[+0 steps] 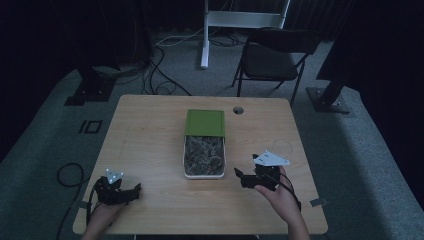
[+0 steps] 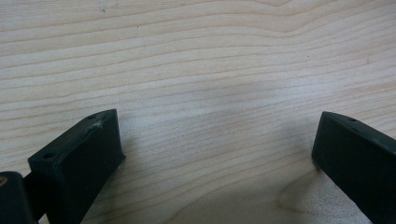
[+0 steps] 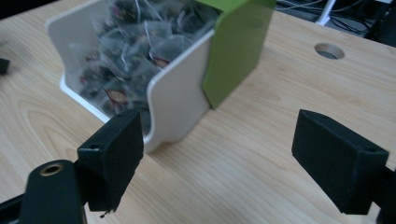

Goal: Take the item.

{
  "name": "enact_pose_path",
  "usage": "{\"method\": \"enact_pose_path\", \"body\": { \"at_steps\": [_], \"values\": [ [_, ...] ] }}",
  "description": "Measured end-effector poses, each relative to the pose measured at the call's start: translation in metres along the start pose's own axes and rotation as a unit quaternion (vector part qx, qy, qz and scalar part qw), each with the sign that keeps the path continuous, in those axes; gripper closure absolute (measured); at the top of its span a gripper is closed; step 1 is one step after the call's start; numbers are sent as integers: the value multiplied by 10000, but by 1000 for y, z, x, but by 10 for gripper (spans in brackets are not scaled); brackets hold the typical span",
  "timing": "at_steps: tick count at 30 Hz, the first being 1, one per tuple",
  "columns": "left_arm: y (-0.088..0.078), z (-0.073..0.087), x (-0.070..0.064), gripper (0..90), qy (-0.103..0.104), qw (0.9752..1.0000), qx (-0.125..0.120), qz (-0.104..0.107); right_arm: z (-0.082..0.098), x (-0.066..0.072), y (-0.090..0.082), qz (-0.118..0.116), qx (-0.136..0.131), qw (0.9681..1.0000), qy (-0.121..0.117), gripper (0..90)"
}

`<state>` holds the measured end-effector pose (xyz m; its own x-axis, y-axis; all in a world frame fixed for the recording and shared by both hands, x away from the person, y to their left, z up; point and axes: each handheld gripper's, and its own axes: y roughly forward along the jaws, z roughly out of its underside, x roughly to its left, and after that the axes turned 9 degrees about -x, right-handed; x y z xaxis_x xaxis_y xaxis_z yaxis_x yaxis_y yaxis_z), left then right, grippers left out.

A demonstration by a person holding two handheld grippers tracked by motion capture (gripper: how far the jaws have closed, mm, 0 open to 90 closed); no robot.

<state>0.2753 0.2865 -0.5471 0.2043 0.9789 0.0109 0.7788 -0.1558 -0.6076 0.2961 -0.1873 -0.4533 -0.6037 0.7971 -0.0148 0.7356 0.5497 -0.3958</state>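
A white box with a green lid slid halfway back sits at the table's middle, full of clear-wrapped tea bags. My right gripper rests low on the table just right of the box's near end, open and empty, its jaws pointing at the box's corner. My left gripper lies near the front left edge, open, with bare wood between its jaws.
The wooden table has a round cable hole behind the box. Beyond the table stand a black folding chair, a white frame leg and floor cables.
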Motion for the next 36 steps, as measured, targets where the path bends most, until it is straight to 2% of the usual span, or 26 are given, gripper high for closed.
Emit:
{"method": "enact_pose_path", "body": {
  "at_steps": [28,36],
  "values": [
    [0,0,0,22,-7,10000,-5,0,-41,36,42,-464,-142,9982,-356,191],
    [0,0,0,22,-5,10000,2,3,-46,44,55,-527,-112,9978,-384,199]
  ]
}}
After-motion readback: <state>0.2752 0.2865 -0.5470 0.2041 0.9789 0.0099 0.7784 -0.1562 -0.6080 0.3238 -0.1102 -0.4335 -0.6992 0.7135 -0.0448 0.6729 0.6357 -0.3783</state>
